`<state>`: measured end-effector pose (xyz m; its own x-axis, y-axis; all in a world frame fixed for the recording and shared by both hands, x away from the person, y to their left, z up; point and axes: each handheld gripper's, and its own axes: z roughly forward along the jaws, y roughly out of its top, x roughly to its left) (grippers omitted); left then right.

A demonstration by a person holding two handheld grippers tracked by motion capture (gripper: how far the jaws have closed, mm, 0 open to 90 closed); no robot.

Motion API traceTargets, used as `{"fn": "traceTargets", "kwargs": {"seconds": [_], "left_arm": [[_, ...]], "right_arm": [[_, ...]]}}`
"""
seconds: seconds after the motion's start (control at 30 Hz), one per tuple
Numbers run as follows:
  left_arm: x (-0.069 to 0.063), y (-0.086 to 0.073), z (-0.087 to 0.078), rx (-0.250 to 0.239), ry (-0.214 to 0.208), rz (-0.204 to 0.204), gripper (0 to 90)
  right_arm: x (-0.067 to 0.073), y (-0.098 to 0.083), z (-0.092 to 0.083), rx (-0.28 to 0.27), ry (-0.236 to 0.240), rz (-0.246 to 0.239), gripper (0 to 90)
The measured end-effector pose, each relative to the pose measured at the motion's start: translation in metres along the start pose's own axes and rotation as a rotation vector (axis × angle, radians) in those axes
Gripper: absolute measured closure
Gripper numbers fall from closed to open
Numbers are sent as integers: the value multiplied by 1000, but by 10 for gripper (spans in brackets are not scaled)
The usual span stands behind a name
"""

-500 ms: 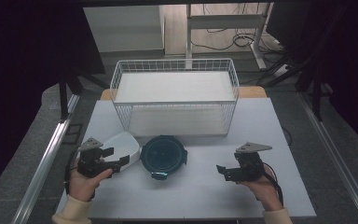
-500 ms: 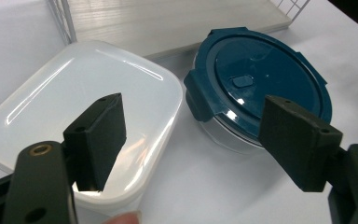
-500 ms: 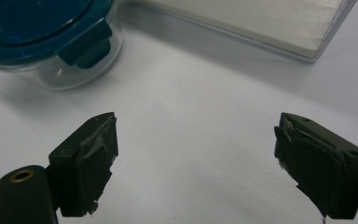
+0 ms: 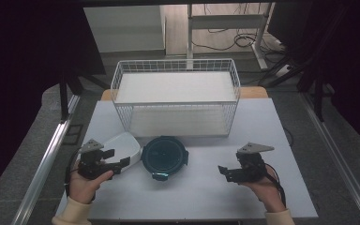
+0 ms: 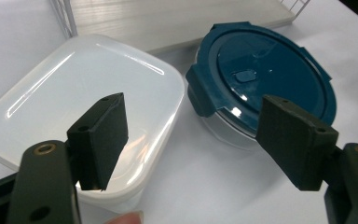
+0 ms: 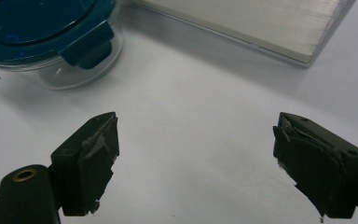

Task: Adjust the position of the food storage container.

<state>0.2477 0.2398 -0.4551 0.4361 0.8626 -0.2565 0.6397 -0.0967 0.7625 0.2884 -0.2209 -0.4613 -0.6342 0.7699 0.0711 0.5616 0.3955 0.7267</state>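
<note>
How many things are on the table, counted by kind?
Round glass container with dark teal clip lid: 1
Squarish translucent white plastic container: 1
White wire basket: 1
Total: 3

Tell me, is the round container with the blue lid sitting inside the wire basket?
No, the round container stands on the table in front of the wire basket, beside a white box.

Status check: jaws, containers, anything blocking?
Left gripper open, jaws above white container. Right gripper open, over bare table. Blue-lidded round container untouched, lid on. Nothing blocking.
</note>
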Motion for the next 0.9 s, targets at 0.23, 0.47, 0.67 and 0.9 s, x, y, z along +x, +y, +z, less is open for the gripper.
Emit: {"fn": "traceTargets", "kwargs": {"seconds": [0.23, 0.47, 0.67, 0.9], "left_arm": [[-1, 3, 0, -3, -7, 7, 268], [-5, 10, 1, -4, -8, -7, 294], [-22, 25, 11, 17, -40, 21, 324], [-34, 51, 24, 41, -50, 77, 344]], "right_arm": [[3, -1, -1, 7, 5, -9, 147], [-2, 1, -9, -9, -2, -7, 149], [-6, 0, -14, -18, -10, 7, 154], [-7, 0, -12, -12, -8, 8, 155]]}}
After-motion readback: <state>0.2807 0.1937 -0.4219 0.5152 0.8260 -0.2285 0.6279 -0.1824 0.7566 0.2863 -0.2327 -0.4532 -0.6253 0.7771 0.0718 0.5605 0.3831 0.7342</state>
